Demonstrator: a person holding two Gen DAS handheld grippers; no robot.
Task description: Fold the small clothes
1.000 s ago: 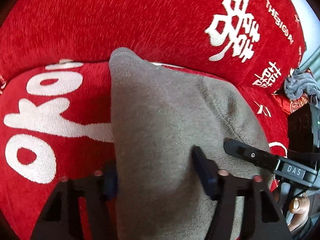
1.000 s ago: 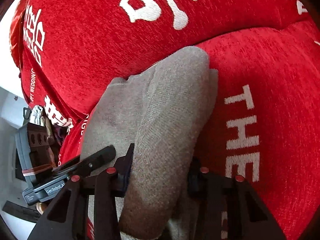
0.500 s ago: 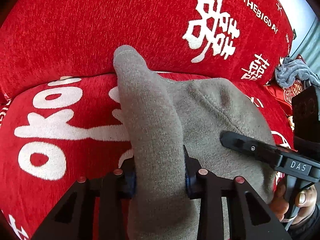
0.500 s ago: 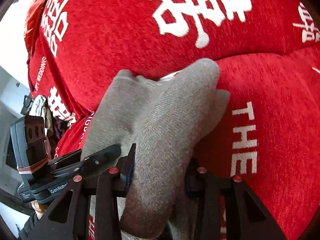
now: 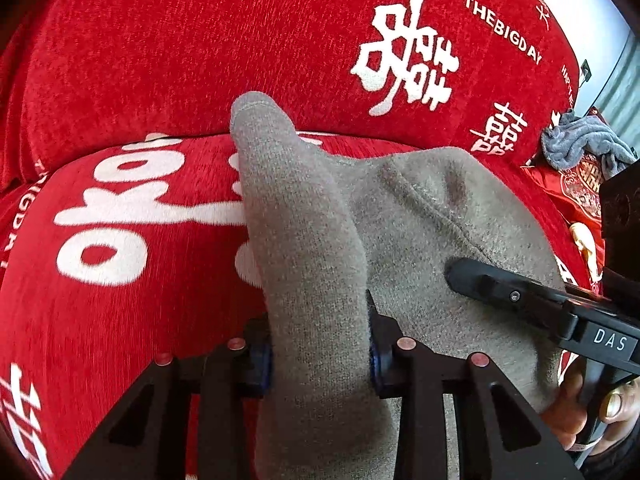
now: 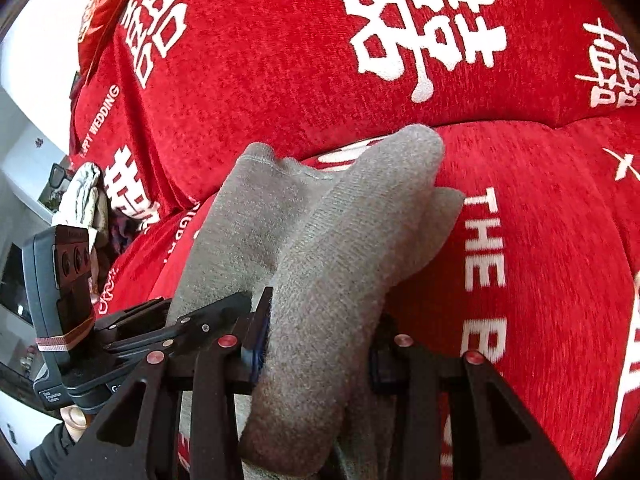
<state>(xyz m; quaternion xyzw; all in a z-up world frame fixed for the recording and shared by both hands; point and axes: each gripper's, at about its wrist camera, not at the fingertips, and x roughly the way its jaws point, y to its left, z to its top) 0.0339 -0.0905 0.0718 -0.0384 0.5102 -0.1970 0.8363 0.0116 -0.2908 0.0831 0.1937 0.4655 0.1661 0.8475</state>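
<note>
A small grey knitted garment [image 5: 420, 216] lies on a red sofa cover. My left gripper [image 5: 320, 352] is shut on a bunched fold of it that stands up between the fingers. My right gripper [image 6: 320, 348] is shut on another bunched fold of the same grey garment [image 6: 360, 232]. The two grippers sit close together, side by side. The right gripper's finger shows in the left wrist view [image 5: 516, 292]; the left gripper's body shows in the right wrist view [image 6: 64, 280].
The red sofa seat [image 5: 120, 280] and backrest [image 5: 200, 48] carry white characters and letters. A grey cloth [image 5: 584, 144] lies on the sofa's far right. A pale cloth bundle [image 6: 84, 192] lies at the sofa's left end.
The left gripper closed from wide open onto a fold of the grey garment. Both grippers have lifted and pulled back, raising the folds off the seat.
</note>
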